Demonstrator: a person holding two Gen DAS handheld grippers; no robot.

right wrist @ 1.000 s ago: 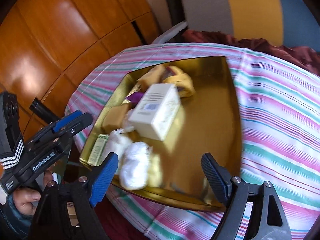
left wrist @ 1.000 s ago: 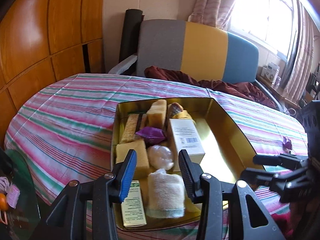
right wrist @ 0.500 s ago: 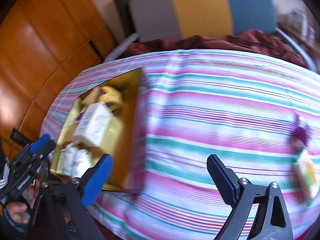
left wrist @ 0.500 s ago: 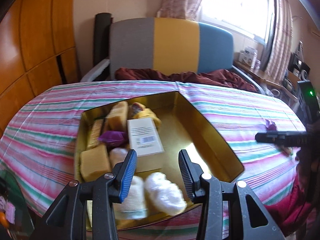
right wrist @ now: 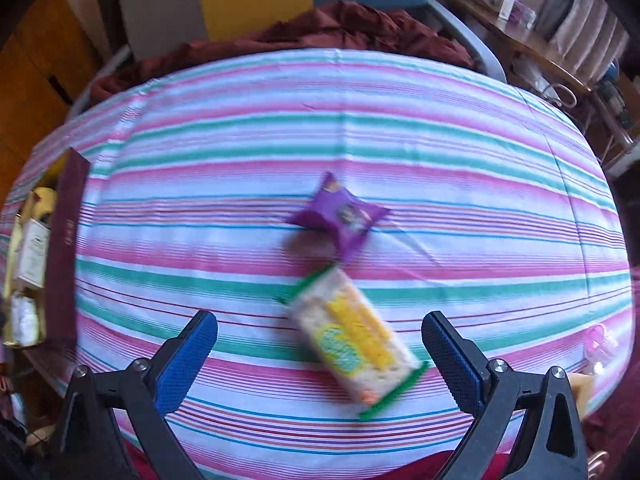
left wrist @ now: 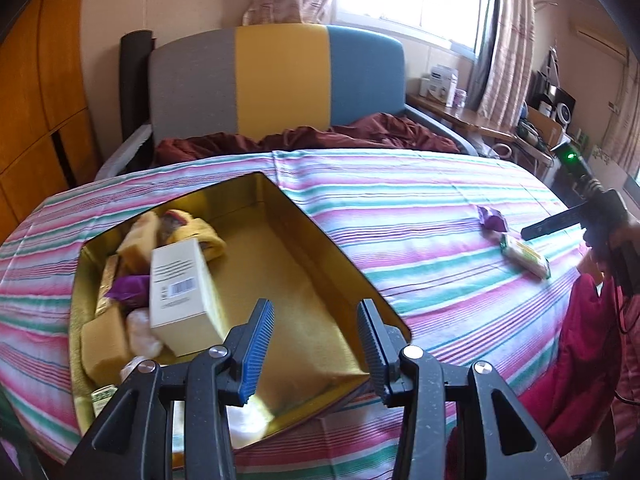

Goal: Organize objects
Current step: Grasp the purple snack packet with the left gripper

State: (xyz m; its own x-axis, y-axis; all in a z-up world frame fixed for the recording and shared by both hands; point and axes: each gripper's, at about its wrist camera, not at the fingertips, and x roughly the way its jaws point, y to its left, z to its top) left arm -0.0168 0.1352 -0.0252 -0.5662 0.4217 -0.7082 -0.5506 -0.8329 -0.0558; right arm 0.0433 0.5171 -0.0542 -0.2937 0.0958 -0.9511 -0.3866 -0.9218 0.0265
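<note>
Ahead of our left gripper, jaws spread and holding nothing: gold tin on striped cloth, cream box and sponges packed along its left side.

Between our right gripper jaws, spread wide: cracker packet flat on cloth, untouched; purple packet just beyond; tin far left.

wafer pack before candy
</note>
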